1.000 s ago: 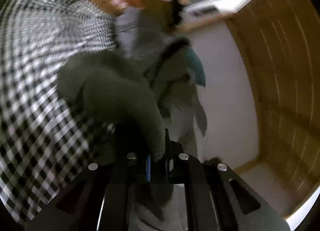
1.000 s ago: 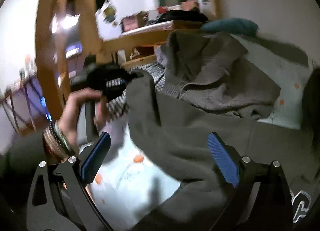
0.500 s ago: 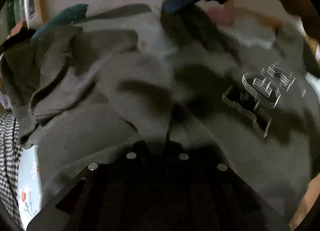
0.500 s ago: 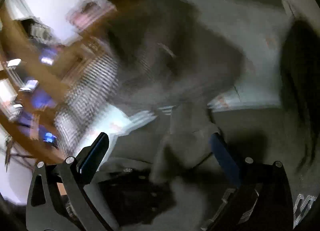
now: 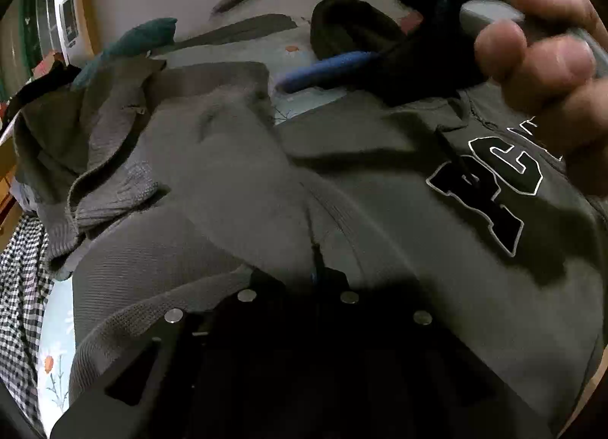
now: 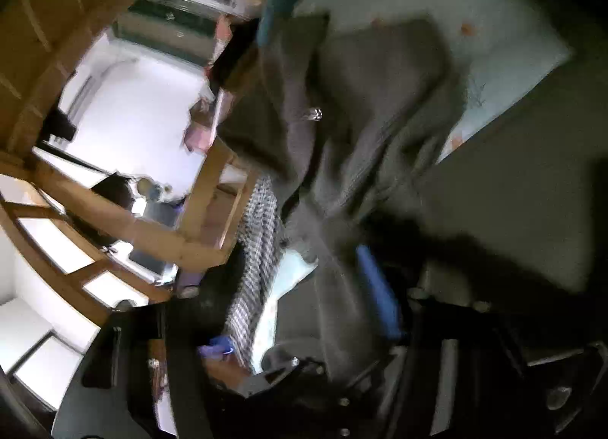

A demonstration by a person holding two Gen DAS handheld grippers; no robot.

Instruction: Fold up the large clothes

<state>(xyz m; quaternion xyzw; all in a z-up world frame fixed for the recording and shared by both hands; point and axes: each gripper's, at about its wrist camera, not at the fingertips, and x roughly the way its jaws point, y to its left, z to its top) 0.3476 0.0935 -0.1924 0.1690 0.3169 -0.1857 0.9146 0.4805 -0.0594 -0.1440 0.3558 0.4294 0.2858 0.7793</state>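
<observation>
A dark grey sweatshirt (image 5: 380, 188) with black, white-edged letters lies spread on the bed. My left gripper (image 5: 315, 264) sits low over its middle, shut on a fold of its sleeve (image 5: 235, 173), which runs away to the upper left. In the left wrist view a hand (image 5: 543, 59) holds my right gripper at the top right, one blue pad (image 5: 330, 68) showing above the sweatshirt's collar edge. In the blurred, tilted right wrist view my right gripper (image 6: 288, 298) stands open, and grey sleeve cloth (image 6: 334, 287) runs past its blue pad (image 6: 376, 294).
A lighter grey knit garment (image 5: 106, 157) lies crumpled at the left, with a checked cloth (image 5: 22, 287) beneath it and a teal item (image 5: 140, 36) behind. The floral sheet (image 5: 53, 363) shows at the edge. A wooden bed frame (image 6: 197, 218) borders the bed.
The left view swung from the checked cloth and wall onto the lettered sweatshirt, bringing the gripped sleeve over it. The right view has rolled sideways, and the right gripper now hangs close above the collar.
</observation>
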